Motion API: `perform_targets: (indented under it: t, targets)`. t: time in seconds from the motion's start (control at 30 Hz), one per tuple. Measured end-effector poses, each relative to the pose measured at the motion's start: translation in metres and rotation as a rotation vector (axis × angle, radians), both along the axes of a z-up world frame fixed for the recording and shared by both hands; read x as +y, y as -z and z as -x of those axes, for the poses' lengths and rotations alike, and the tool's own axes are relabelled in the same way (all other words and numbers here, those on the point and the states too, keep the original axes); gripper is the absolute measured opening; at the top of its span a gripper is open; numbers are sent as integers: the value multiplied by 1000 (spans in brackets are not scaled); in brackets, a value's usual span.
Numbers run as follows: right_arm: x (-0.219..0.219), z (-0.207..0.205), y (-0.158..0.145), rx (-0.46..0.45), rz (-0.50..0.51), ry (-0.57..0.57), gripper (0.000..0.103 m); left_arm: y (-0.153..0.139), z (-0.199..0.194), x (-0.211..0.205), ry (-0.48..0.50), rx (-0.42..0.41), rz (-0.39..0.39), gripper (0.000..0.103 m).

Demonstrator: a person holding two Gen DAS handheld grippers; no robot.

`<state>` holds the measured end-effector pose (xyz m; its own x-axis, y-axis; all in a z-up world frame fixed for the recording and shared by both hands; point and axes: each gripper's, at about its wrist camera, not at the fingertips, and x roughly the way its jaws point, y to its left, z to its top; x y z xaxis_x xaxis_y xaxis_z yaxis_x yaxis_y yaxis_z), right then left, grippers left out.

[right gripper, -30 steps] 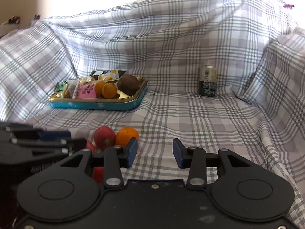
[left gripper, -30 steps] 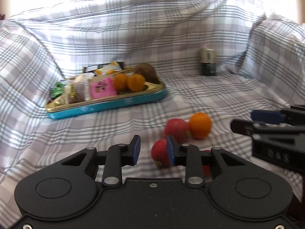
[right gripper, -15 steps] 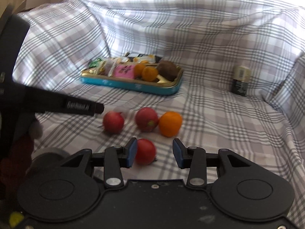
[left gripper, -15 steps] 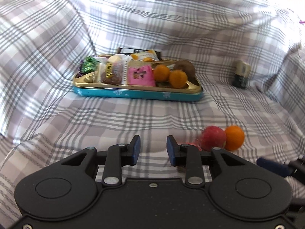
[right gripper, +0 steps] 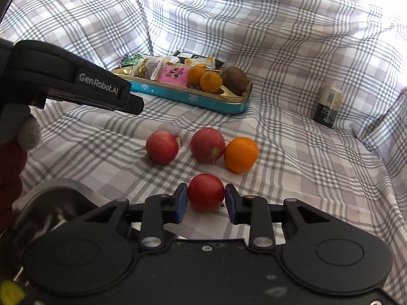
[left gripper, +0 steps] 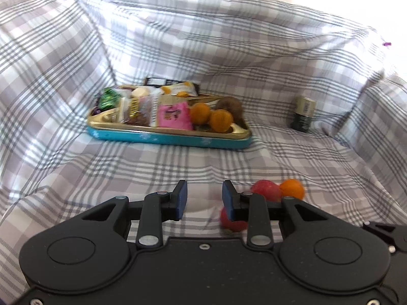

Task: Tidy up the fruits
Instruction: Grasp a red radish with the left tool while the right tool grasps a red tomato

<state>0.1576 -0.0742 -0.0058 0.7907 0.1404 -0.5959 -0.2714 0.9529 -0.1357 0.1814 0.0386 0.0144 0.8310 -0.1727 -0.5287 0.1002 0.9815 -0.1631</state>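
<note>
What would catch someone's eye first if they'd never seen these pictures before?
Probably the right gripper shut on a red tomato on the checked cloth, with two reddish fruits and an orange just beyond. Farther back sits a blue and gold tray crowded with snack packets and fruit. The left gripper has nothing between its fingers.
</note>
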Motion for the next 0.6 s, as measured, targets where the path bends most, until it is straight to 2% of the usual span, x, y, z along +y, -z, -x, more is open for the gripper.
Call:
perform_targets:
  t: [0.4, 0.6]
  targets:
    - [-30, -10, 1, 13, -60, 139, 32, 9, 5, -32, 122, 9, -126, 41]
    - [-33, -11, 5, 7, -75, 145, 33, 15, 5, -42, 139, 18, -177, 41]
